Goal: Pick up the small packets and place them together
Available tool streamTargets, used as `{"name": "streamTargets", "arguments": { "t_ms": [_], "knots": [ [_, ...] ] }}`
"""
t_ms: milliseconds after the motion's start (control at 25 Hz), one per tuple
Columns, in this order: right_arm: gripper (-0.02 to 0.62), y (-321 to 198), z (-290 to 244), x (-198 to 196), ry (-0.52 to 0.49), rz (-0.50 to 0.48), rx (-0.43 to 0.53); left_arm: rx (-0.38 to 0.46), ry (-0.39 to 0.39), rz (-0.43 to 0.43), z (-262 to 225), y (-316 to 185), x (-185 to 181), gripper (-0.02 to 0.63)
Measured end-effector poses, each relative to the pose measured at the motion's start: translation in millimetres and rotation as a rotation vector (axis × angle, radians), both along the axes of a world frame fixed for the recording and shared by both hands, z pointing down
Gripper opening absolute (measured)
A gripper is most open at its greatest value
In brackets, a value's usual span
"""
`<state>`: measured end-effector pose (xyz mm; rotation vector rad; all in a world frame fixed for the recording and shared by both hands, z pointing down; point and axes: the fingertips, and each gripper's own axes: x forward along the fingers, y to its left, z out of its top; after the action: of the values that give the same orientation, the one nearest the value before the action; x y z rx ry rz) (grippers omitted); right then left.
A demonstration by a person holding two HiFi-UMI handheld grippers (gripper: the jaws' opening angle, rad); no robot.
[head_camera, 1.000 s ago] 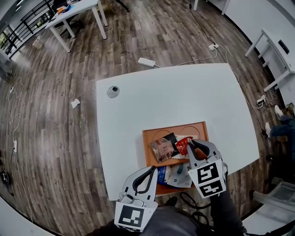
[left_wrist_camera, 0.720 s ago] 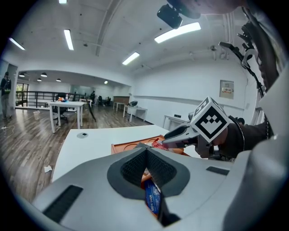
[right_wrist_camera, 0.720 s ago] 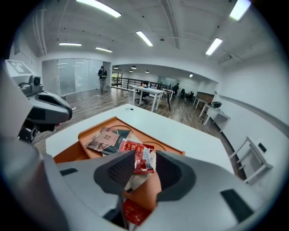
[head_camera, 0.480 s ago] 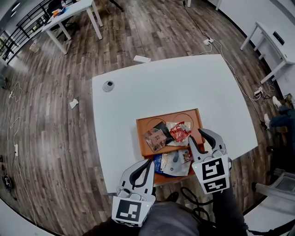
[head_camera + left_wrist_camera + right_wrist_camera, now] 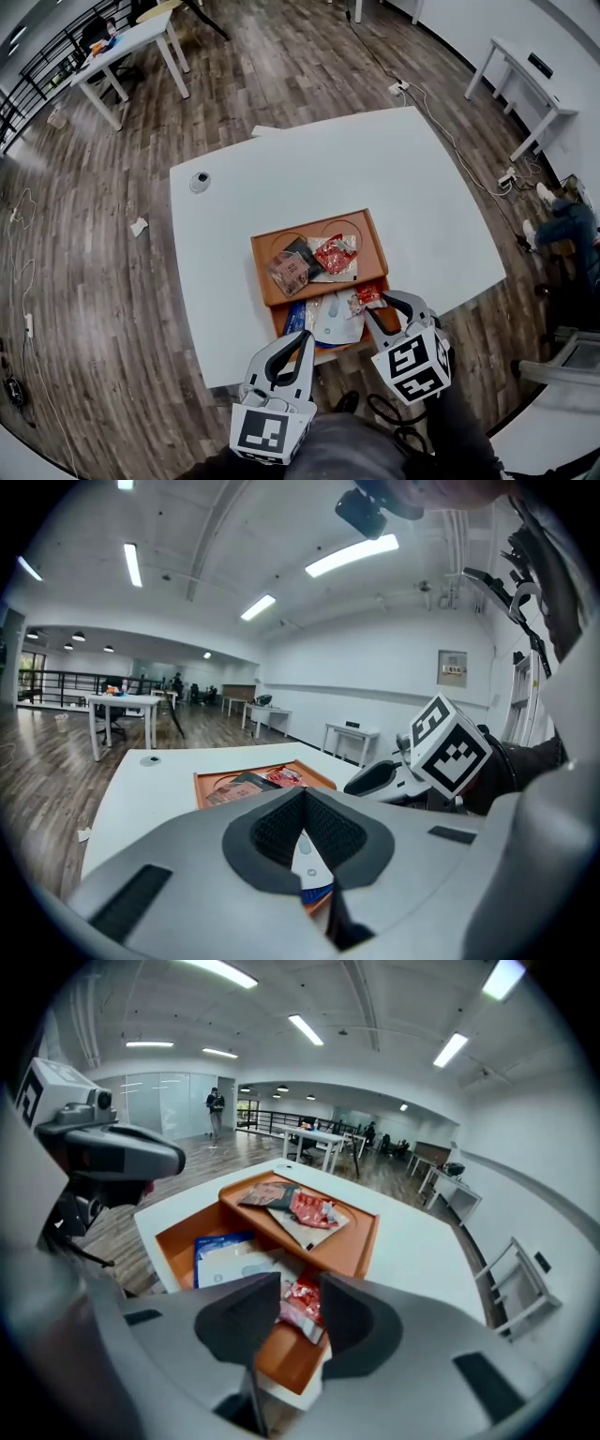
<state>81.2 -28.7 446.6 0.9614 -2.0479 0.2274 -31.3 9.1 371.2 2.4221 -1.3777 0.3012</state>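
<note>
Right tongs: just opened, parted, nothing pinched; small red packet lying directly below the gap, in near orange tray. Left tongs: closed together, empty, off to the side. Probably light, thin, crinkly and slippery foil; best pinched gently at a sealed edge or a raised corner. Other packets piled beyond the tongs, on farther tray.

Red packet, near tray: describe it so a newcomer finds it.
On the white table, take the nearer orange tray of two. At its right end, beside the blue-and-white pouch, lies a small red packet, the only red item there.
</note>
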Motion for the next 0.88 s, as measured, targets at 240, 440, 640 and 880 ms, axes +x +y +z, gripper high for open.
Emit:
{"name": "streamTargets", "arguments": {
  "t_ms": [240,440,640,880],
  "knots": [
    [0.140,8,33,-19,0.078,-0.103,-0.087,-0.015,-0.002,-0.022,4,-6,-7,0.003],
    [0.209,-4,53,-26,0.116,-0.095,-0.151,-0.034,-0.009,-0.058,11,-18,-22,0.003],
    [0.238,-9,66,-25,0.225,-0.106,-0.183,-0.058,-0.006,-0.072,19,-25,-28,0.003],
    [0.188,-1,71,-30,0.293,-0.186,-0.238,-0.065,0.005,-0.079,20,-30,-31,0.003]
  ]
}}
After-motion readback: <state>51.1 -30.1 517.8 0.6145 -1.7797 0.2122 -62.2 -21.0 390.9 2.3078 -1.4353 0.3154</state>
